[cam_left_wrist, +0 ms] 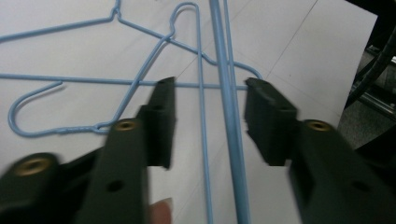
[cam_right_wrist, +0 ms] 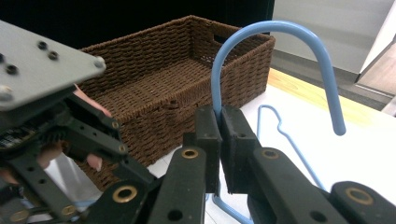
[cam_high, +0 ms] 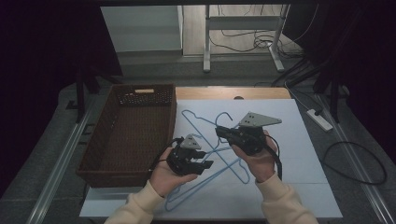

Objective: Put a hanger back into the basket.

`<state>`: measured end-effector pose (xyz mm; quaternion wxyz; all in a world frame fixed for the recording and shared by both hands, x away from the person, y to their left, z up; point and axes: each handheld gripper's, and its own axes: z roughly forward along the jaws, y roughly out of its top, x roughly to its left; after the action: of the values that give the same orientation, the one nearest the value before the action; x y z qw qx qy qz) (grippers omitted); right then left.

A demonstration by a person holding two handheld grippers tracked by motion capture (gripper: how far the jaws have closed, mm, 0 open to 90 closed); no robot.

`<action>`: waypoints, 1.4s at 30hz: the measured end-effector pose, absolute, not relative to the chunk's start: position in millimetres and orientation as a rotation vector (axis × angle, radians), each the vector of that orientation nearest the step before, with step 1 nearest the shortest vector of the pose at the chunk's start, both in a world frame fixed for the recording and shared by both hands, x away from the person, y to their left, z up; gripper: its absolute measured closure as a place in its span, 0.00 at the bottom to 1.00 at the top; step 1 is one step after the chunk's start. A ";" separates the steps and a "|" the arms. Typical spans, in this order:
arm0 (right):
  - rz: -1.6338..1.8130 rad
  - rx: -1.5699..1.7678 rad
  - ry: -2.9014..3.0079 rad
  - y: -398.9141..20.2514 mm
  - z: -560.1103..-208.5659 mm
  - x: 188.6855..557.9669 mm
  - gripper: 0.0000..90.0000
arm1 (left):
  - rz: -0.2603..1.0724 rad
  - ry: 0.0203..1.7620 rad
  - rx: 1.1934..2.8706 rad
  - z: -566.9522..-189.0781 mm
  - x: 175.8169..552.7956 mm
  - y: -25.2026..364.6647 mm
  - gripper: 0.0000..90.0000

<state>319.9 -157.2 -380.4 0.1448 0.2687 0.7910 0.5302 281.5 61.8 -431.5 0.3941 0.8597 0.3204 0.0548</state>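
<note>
Several light blue wire hangers [cam_high: 219, 161] lie crossed on the white board [cam_high: 289, 140]. My right gripper [cam_high: 218, 132] is shut on the neck of one blue hanger, just below its hook [cam_right_wrist: 280, 25], with the pads pressed together around the wire [cam_right_wrist: 219, 116]. That hanger's hook [cam_high: 223, 114] rises above the jaws. My left gripper [cam_high: 208, 164] is lower and to the left, over the crossed wires. Its jaws [cam_left_wrist: 210, 86] stand apart on either side of two long hanger wires [cam_left_wrist: 229, 116] and do not press on them. Another hanger [cam_left_wrist: 70, 79] lies flat beyond.
An empty brown woven basket [cam_high: 130, 135] stands along the left of the board, close to my left hand, and its wall [cam_right_wrist: 163, 79] is just behind the left gripper [cam_right_wrist: 70, 140]. One more hanger [cam_right_wrist: 285, 135] lies on the board. A power strip [cam_high: 320, 119] and cables lie on the floor at right.
</note>
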 end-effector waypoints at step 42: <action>1.509 0.851 2.113 -255.7 -417.9 297.3 0.33 | 0.045 0.879 1.850 -374.8 295.5 122.9 0.95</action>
<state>297.3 -255.7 -417.9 0.2031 0.3051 0.7571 0.5408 295.5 122.9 -374.8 0.5197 0.7715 0.3666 0.0186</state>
